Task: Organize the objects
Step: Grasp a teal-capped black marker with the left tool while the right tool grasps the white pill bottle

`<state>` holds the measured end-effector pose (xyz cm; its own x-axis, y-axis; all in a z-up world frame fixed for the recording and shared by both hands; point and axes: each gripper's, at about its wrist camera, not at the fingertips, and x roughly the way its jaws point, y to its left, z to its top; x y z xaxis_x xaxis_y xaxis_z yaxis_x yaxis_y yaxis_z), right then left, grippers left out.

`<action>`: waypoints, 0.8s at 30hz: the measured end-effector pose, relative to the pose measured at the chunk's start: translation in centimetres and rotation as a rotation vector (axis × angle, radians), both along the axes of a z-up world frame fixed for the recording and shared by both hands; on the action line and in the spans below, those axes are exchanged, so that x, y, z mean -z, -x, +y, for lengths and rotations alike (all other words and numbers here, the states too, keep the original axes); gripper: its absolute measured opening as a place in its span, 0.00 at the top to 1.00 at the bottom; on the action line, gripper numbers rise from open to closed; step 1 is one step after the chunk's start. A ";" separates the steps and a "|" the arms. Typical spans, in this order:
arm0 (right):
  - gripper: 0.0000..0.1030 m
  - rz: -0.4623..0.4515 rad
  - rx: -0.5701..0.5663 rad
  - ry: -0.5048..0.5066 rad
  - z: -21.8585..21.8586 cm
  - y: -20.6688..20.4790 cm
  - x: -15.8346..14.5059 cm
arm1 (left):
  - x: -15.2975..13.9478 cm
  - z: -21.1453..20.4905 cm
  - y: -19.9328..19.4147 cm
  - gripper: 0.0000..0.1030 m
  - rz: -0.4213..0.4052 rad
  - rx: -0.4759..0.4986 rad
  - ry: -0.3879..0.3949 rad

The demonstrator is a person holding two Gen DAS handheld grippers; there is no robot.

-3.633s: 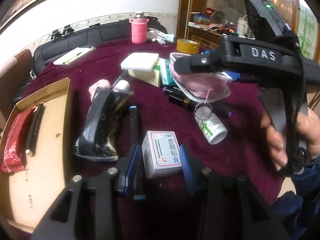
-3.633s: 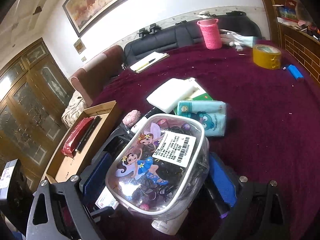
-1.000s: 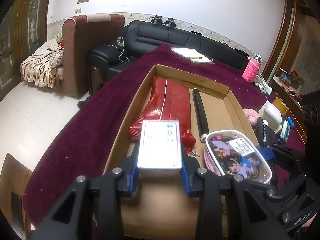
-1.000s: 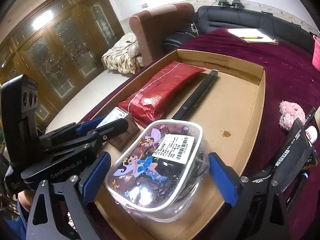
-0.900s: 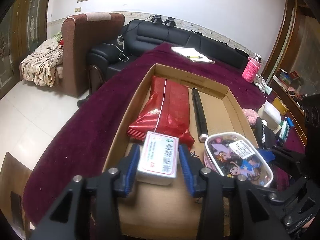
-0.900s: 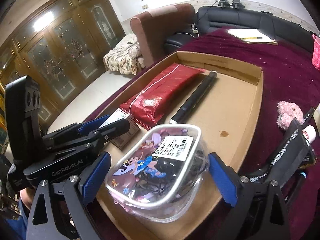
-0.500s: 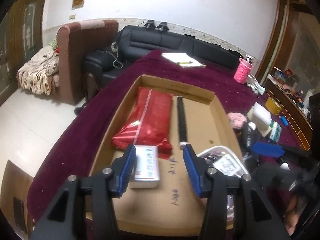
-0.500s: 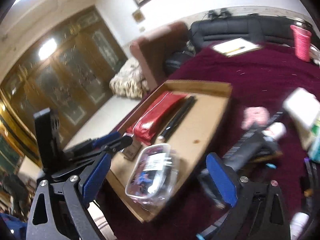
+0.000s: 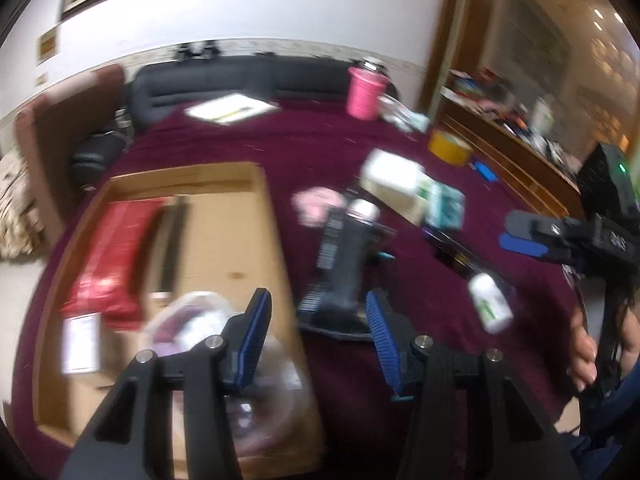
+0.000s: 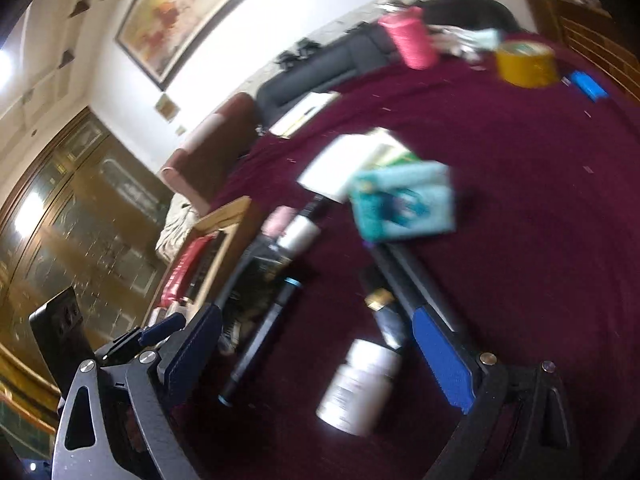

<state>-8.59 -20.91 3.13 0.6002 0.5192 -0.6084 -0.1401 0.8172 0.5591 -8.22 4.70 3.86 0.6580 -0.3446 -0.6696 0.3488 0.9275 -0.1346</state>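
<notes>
Left wrist view, all smeared by blur: the left gripper (image 9: 318,330) hangs wide apart and empty over the right wall of the cardboard box (image 9: 276,240). Inside the box, a red packet (image 9: 108,256) lies along the left side with a black stick (image 9: 172,248) beside it, a white carton (image 9: 80,344) sits at the near-left corner, and a clear pouch (image 9: 196,320) lies near the right wall. Right of the box on the maroon table (image 9: 312,148), a black bag (image 9: 340,268) lies flat, a white bottle (image 9: 490,306) further right.

Right wrist view: the right gripper (image 10: 316,354) spreads wide, nothing between its pads, above the white bottle (image 10: 362,386) and a black pen (image 10: 264,338). A teal pack (image 10: 404,206) lies beyond, yellow tape (image 10: 526,62) toward the far edge.
</notes>
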 end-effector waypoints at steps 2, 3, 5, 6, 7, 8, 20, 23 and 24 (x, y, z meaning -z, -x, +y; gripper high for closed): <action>0.04 0.018 0.011 0.000 -0.9 0.3 0.5 | 0.8 -2.2 0.0 0.53 0.020 0.050 -0.022; 0.04 0.023 0.015 0.003 -1.2 0.6 0.6 | 1.1 -3.0 0.0 0.53 0.027 0.070 -0.030; 0.04 0.025 0.008 0.022 -1.2 1.0 0.6 | 1.8 -4.8 0.0 0.53 0.046 0.106 -0.050; 0.04 0.024 0.001 0.030 -1.1 1.4 0.6 | 2.1 -5.4 0.0 0.53 0.054 0.118 -0.056; 0.04 0.026 -0.010 0.037 -0.8 1.7 0.6 | 2.5 -6.1 0.0 0.53 0.062 0.137 -0.066; 0.04 0.031 -0.019 0.041 -0.7 1.8 0.8 | 2.8 -6.7 -0.1 0.53 0.068 0.145 -0.078; 0.04 0.094 -0.048 0.264 2.7 0.9 3.4 | 4.6 -10.0 -1.1 0.53 0.078 0.172 -0.197; 0.13 0.063 -0.051 0.355 3.3 0.6 3.6 | 4.9 -10.4 -1.3 0.49 0.078 0.171 -0.216; 0.18 0.057 -0.046 0.371 3.3 0.6 3.6 | 5.0 -10.5 -1.3 0.49 0.080 0.171 -0.216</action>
<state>-9.20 -17.66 -0.47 0.5409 0.2831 -0.7920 -0.1586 0.9591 0.2346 -6.91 -5.83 -1.12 0.5443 -0.2899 -0.7872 0.4989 0.8663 0.0259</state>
